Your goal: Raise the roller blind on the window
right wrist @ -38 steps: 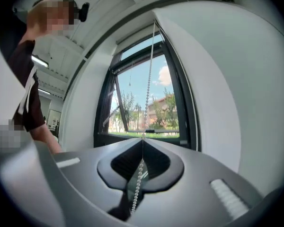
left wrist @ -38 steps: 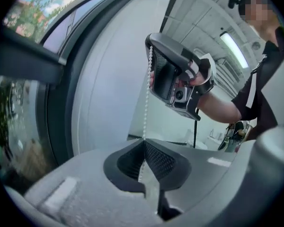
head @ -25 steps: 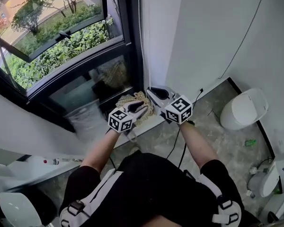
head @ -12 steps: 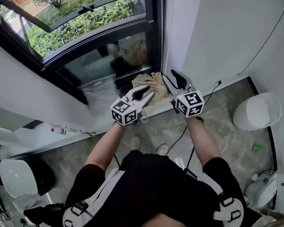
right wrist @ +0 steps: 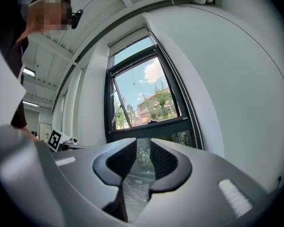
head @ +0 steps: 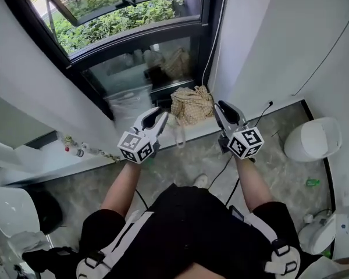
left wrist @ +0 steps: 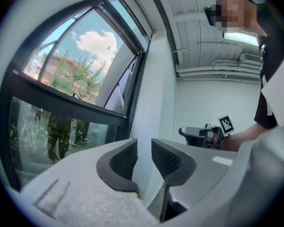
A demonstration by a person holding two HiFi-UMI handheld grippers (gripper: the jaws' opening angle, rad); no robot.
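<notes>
A black-framed window [head: 134, 34] fills the top of the head view, its glass uncovered, with green bushes outside. A thin pull cord [head: 216, 28] hangs down the frame's right side. My left gripper [head: 157, 116] is held level below the window, left of the cord; its jaws [left wrist: 143, 157] have just been closing and stand open with nothing between them. My right gripper [head: 224, 106] is just right of the cord's lower end; its jaws [right wrist: 143, 160] have also just been closing and stand open and empty, pointing at the window [right wrist: 142, 98].
A woven straw bag [head: 192, 104] lies on the low sill between the grippers, with a clear plastic bag [head: 128, 106] to its left. A black cable [head: 221, 173] crosses the floor. A white bin [head: 311, 139] stands by the right wall and a white seat [head: 11, 211] at the left.
The view has swung, so the window now sits higher and more central. My left gripper has moved left and the two grippers are farther apart. Both stay empty.
</notes>
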